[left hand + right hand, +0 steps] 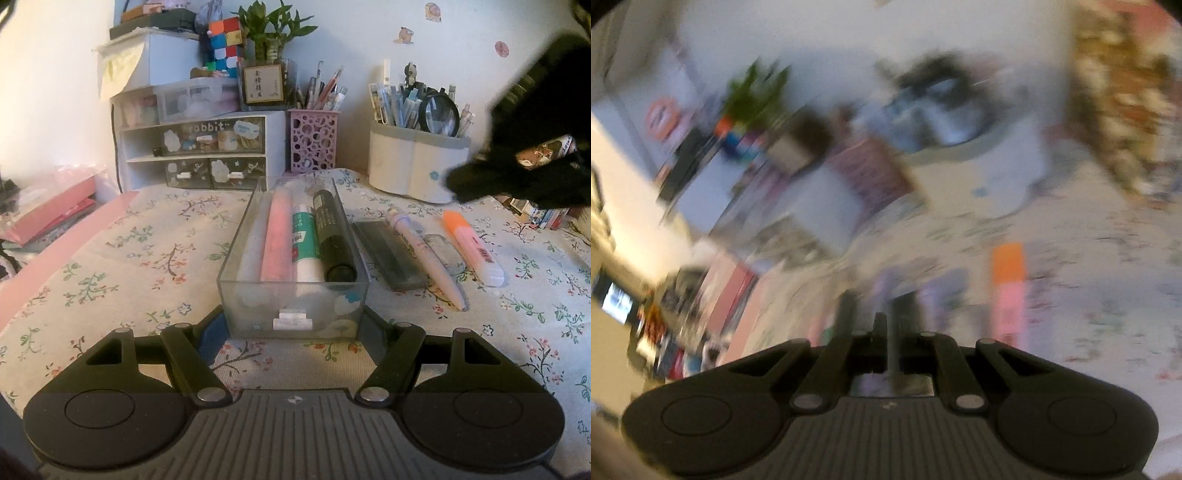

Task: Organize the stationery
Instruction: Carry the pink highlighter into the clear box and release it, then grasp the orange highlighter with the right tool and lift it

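Note:
My left gripper (293, 325) is shut on the near end of a clear plastic drawer (236, 258), one finger on each side wall. In the drawer lie a white stick, a pink stick (279, 236), a teal-labelled glue stick (304, 236) and a black marker (332, 236). To its right on the floral cloth lie a dark grey case (388, 254), a lilac pen (424, 254) and an orange-and-pink highlighter (472, 247). My right gripper (517, 177) is a black blur above the cloth's far right. In its own blurred view its fingers (886, 317) stand close together, the highlighter (1008, 288) ahead of them.
Along the wall stand a white drawer unit (195, 147), a pink mesh pen cup (314, 140) and a white-grey pen holder (413, 162) full of pens. Pink folders (55, 210) lie at the left. Patterned boxes (535, 214) sit at the far right.

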